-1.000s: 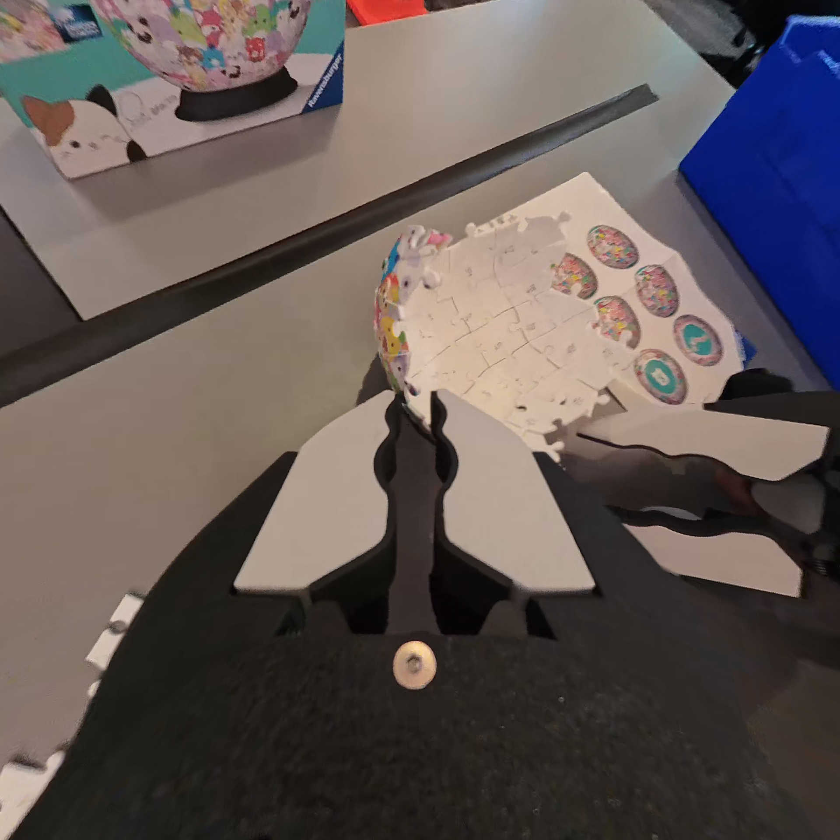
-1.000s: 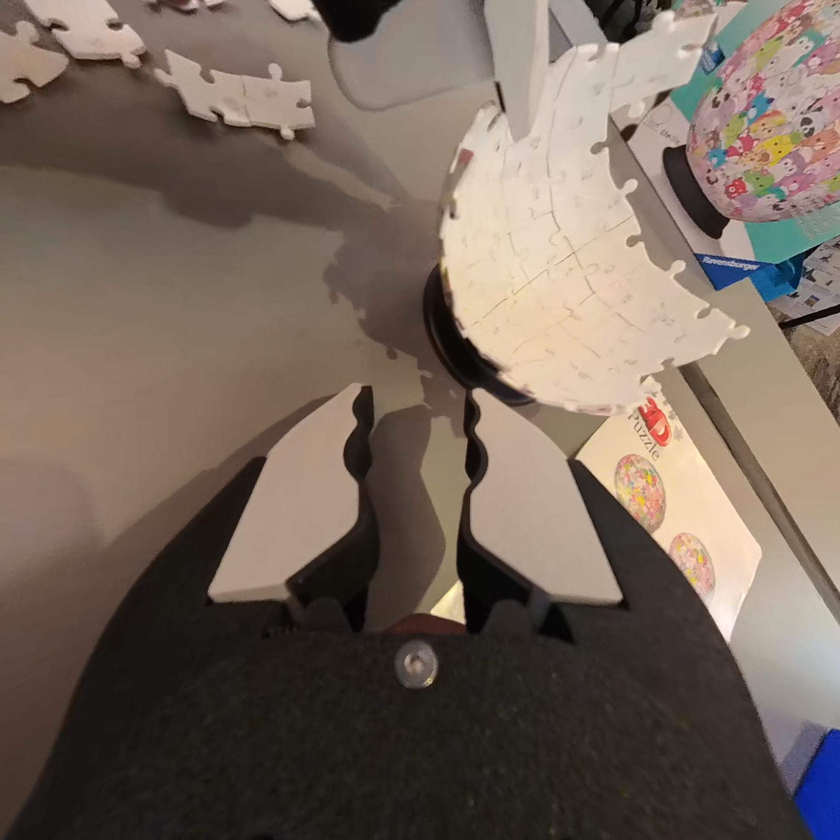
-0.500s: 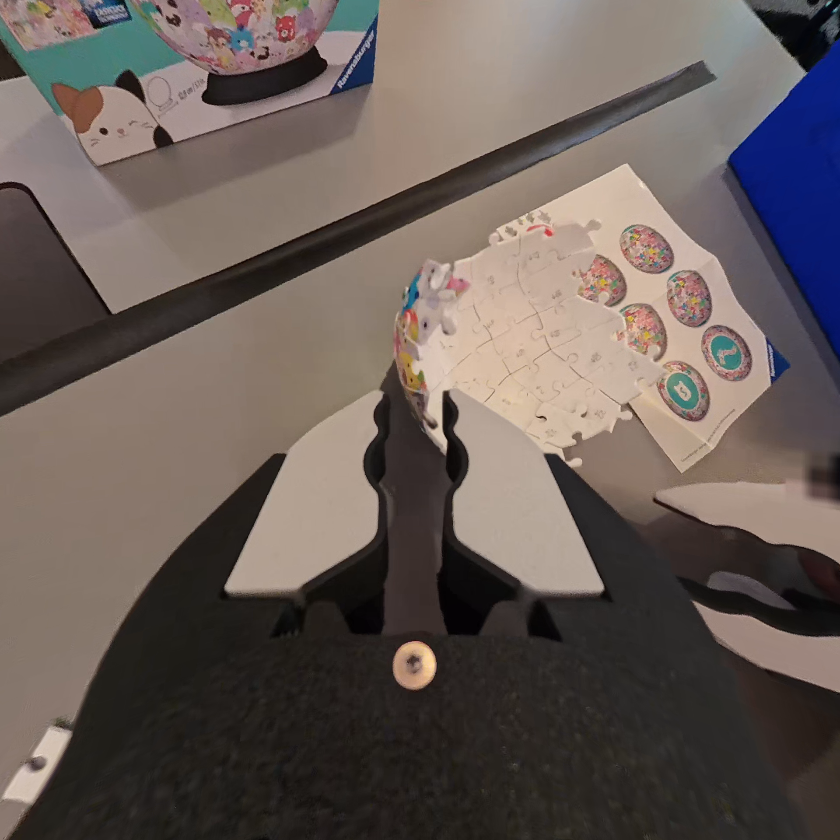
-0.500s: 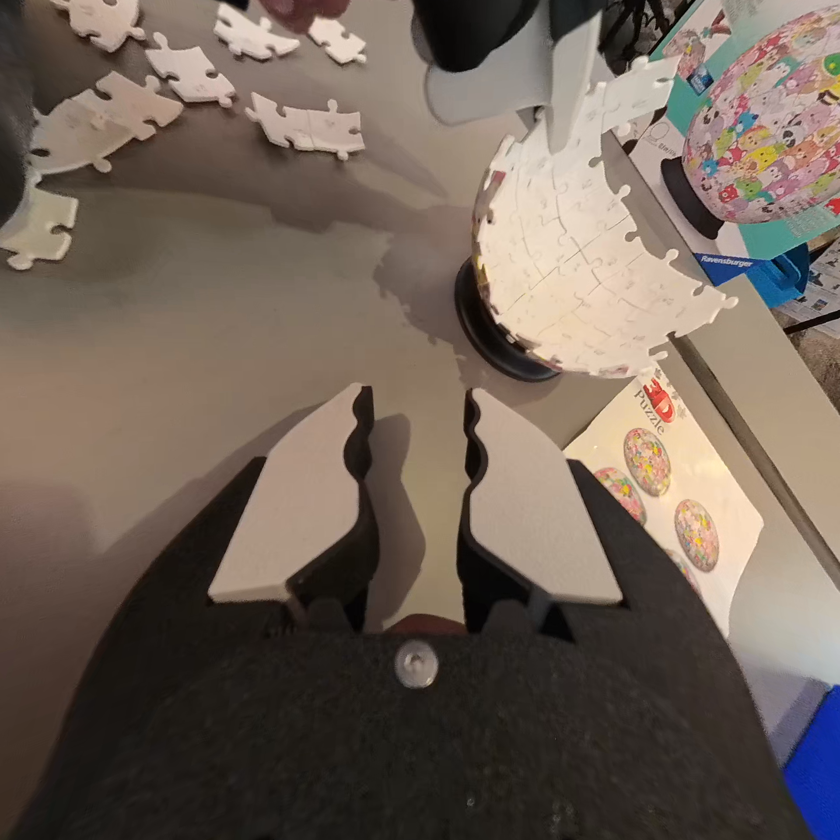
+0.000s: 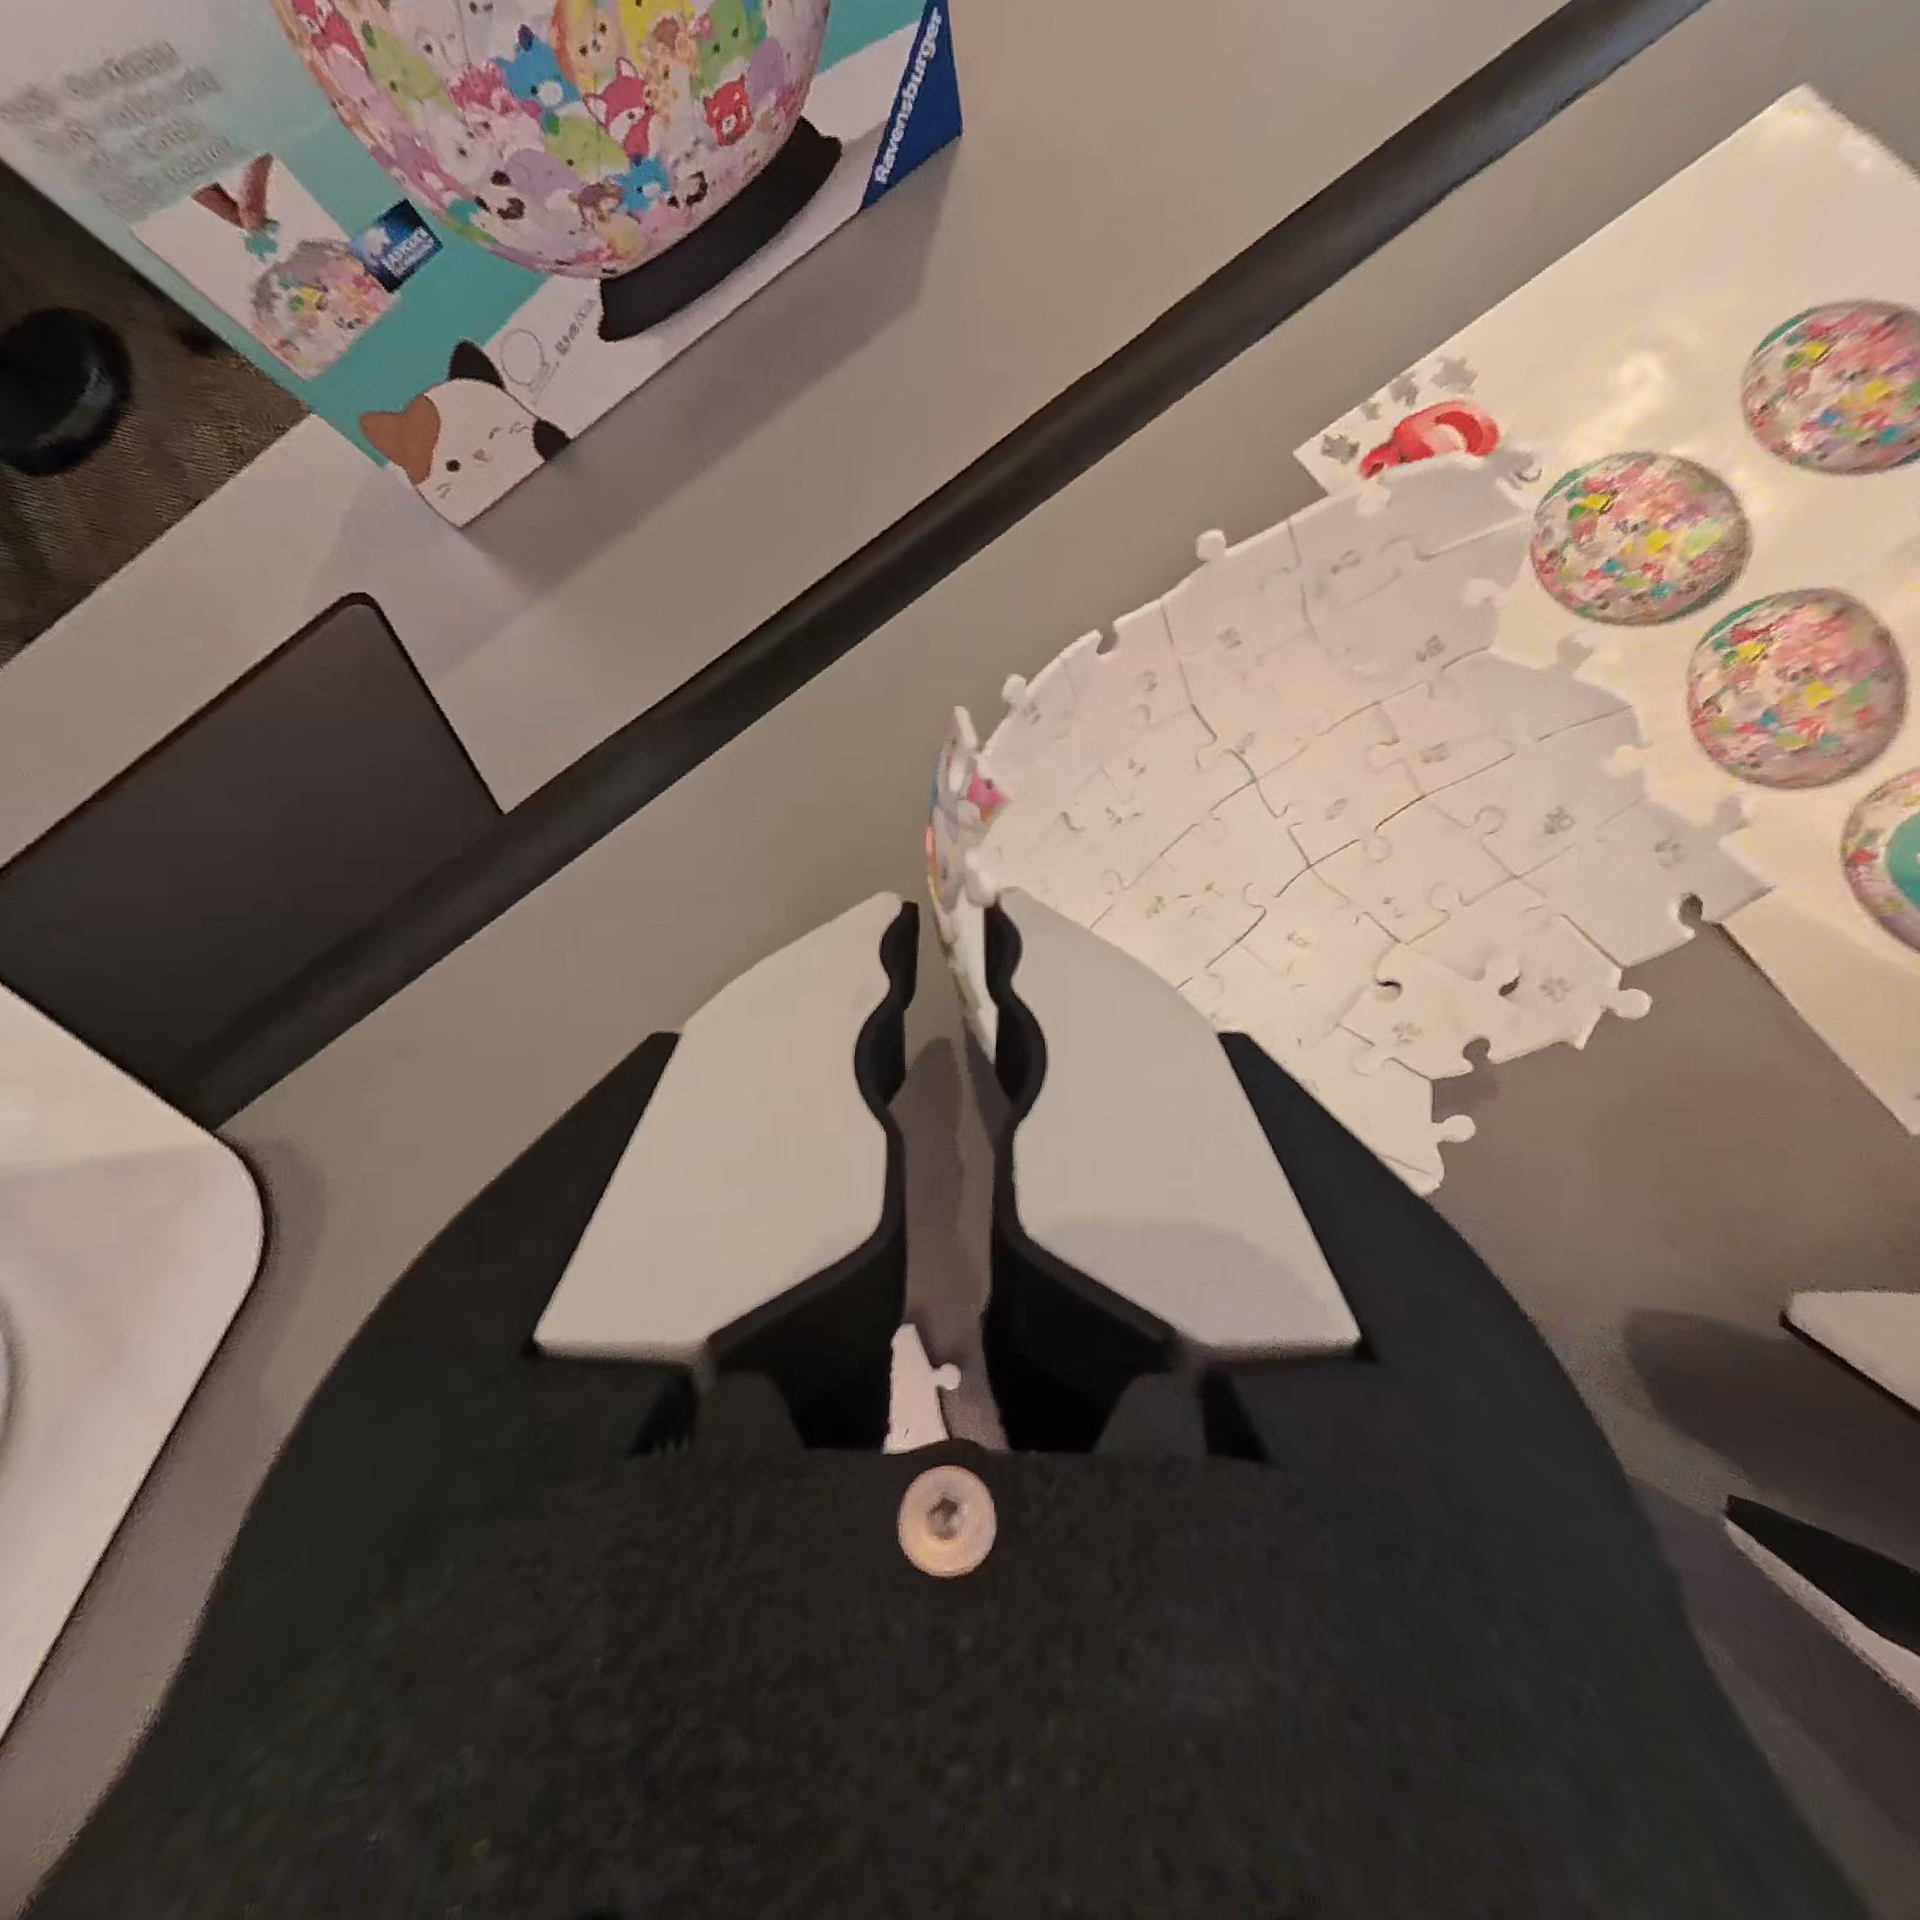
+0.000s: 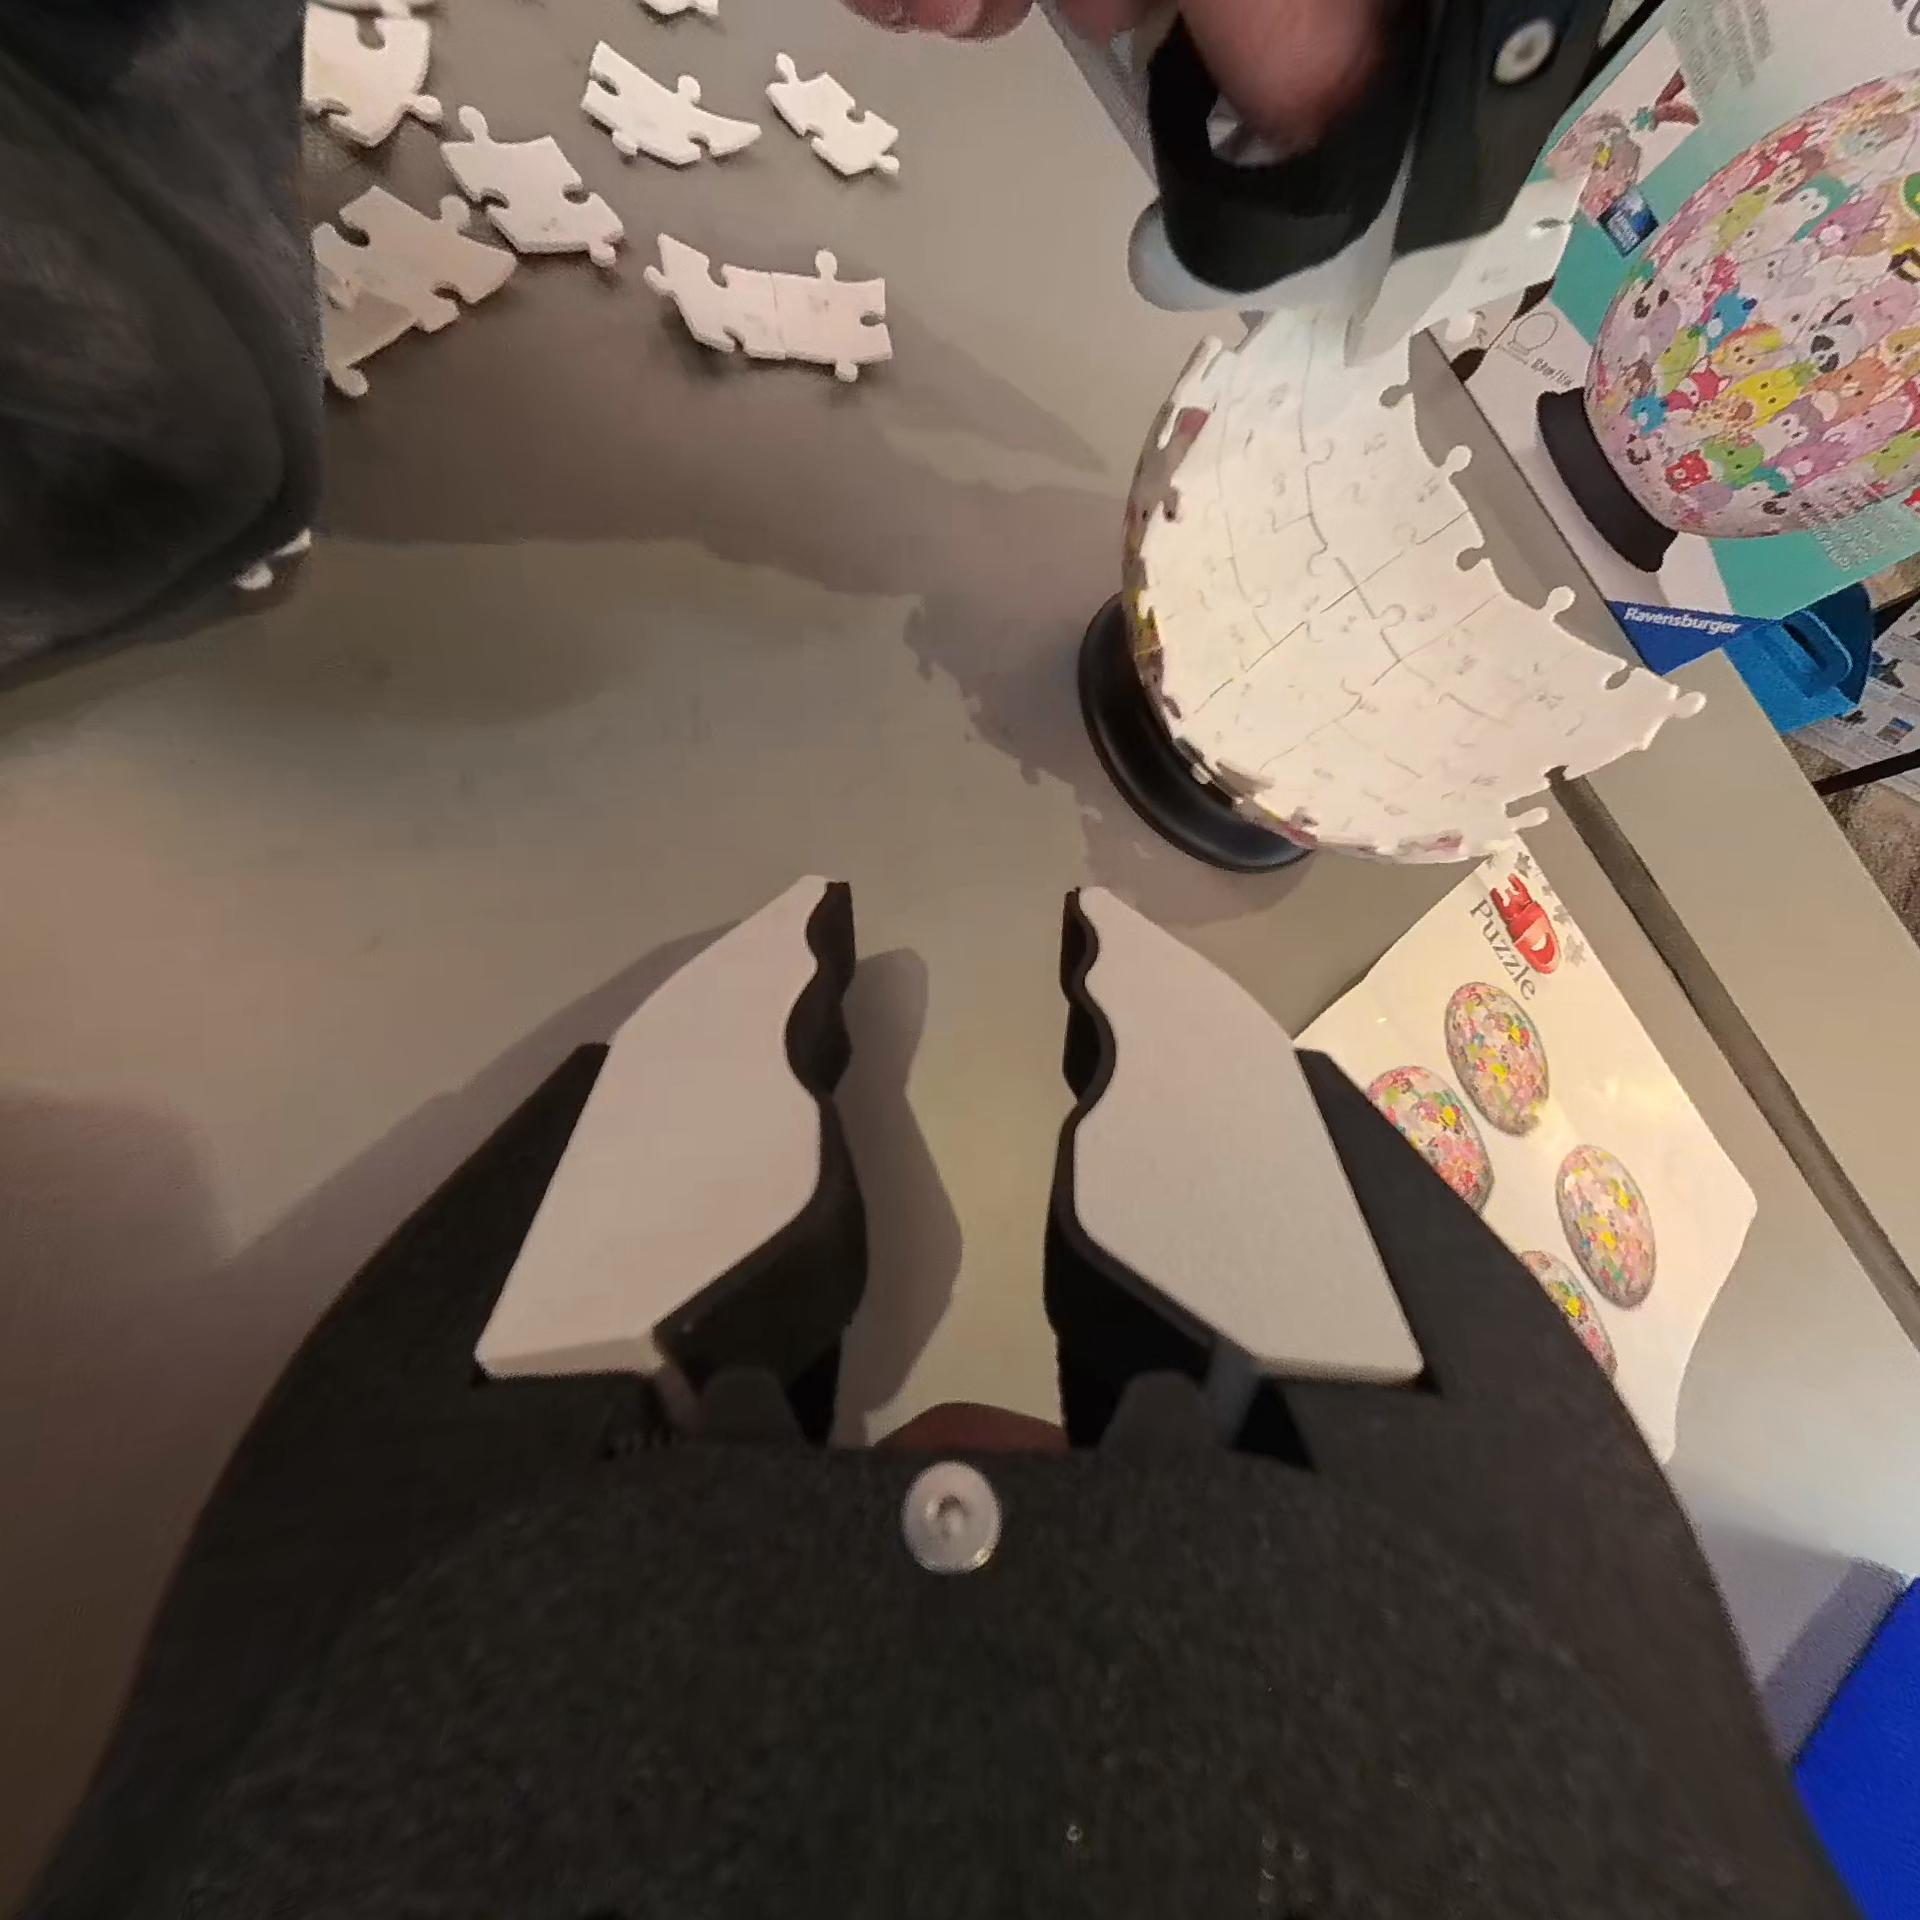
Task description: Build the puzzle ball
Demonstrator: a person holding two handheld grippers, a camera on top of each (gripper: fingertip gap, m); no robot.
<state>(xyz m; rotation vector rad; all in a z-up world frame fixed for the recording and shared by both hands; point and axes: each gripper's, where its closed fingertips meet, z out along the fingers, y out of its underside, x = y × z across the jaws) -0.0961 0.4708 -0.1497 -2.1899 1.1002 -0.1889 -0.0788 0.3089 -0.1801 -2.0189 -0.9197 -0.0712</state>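
done: roughly half of white curved plastic puzzle shell (image 6: 1340,623) sitting on black ring stand (image 6: 1153,769)
left: loose white pieces (image 6: 774,301) lying on grey table (image 6: 623,727)
left fingers (image 5: 951,920): pinching shell rim
right fingers (image 6: 956,904): gaping, holding nothing

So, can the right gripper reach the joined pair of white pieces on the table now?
Probably yes. The right gripper is open and empty, and bare table lies between it and the joined pair; the half-built ball stands off to the side.
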